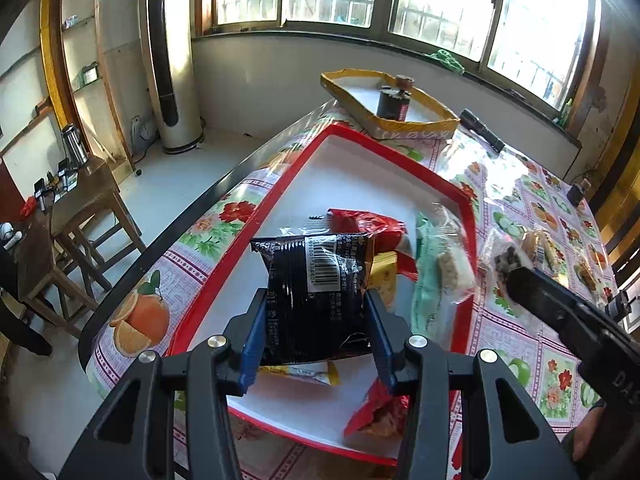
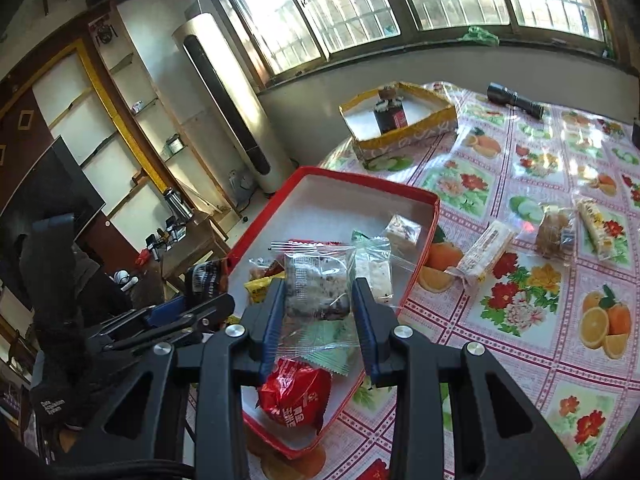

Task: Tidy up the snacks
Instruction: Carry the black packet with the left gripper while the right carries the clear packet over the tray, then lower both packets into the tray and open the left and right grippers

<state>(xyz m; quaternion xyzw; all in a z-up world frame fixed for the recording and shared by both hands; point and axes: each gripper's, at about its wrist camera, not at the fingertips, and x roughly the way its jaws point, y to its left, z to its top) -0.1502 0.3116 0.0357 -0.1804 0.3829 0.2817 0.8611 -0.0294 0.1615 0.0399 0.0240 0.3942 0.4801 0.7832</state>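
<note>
My left gripper is shut on a black snack packet with a barcode, held above the red-rimmed tray. My right gripper is shut on a clear-wrapped dark snack bar, also above the red tray. The tray holds a red packet, a green-and-clear packet, yellow packets and a small wrapped cake. Three wrapped snacks lie loose on the tablecloth to the right: a bar, a brown cake and another bar.
A yellow box with a dark can in it stands at the table's far end. A black flashlight lies by it. The table edge drops off on the left, with a wooden stool and a tower fan beyond.
</note>
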